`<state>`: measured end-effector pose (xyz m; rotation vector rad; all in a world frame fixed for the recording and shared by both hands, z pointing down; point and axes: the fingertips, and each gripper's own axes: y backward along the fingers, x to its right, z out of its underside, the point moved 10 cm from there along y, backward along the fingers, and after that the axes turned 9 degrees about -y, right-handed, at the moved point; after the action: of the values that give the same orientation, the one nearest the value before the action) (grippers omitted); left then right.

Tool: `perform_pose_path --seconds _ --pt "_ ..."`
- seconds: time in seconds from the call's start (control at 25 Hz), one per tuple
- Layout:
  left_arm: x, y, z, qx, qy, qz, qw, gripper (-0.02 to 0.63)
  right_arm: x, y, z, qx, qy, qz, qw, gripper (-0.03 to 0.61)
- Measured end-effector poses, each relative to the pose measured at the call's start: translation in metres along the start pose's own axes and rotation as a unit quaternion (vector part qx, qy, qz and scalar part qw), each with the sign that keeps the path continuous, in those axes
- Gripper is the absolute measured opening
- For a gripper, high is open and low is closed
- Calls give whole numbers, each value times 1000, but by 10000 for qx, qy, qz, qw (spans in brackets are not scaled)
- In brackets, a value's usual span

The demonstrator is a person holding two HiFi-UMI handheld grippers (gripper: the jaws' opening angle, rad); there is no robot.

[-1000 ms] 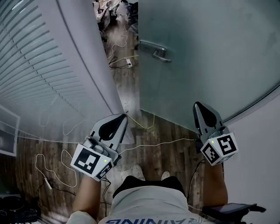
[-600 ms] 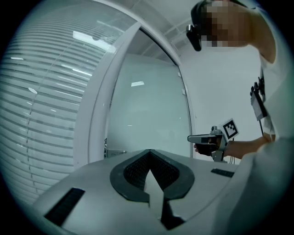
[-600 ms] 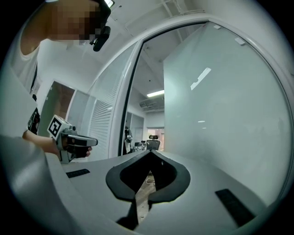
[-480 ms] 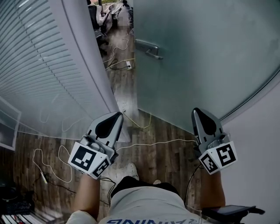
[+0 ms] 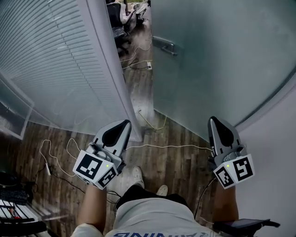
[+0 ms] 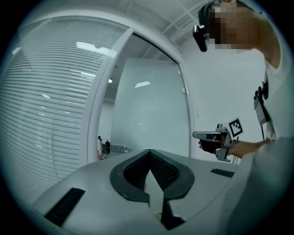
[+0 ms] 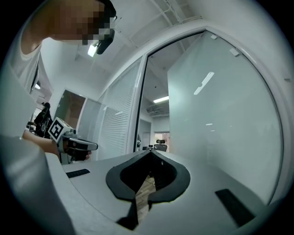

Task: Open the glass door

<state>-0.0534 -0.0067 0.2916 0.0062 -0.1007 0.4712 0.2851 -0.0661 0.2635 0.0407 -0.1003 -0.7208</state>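
The frosted glass door (image 5: 222, 60) stands ajar, swung away from the white frame post (image 5: 113, 78). Its metal lever handle (image 5: 164, 46) sits at the door's near edge, far ahead of both grippers. My left gripper (image 5: 126, 123) is shut and empty, pointing level at the gap beside the post. My right gripper (image 5: 213, 120) is shut and empty too, facing the door's lower glass without touching it. The left gripper view has its shut jaws (image 6: 149, 151) in front of the door (image 6: 151, 110). In the right gripper view the closed tips (image 7: 150, 152) point at the opening beside the glass (image 7: 220, 114).
A glass wall with blinds (image 5: 51, 60) runs along the left. White cables (image 5: 152, 147) trail over the wood floor and through the gap. Office chairs (image 5: 122, 14) stand beyond the doorway. A plain white wall (image 5: 277, 152) closes in the right side. The person's shoes (image 5: 136, 176) are below.
Both grippers have been carried forward and a little up with the person, still shut. The blinds wall fills more of the left side. The door's gap looks unchanged.
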Motion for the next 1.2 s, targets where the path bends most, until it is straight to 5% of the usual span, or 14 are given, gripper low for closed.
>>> perform_pose_path --seconds 1.2 --pt "-31 56 -17 398 -242 116 9988 -6 -87 9 -14 125 268 27 9996 2"
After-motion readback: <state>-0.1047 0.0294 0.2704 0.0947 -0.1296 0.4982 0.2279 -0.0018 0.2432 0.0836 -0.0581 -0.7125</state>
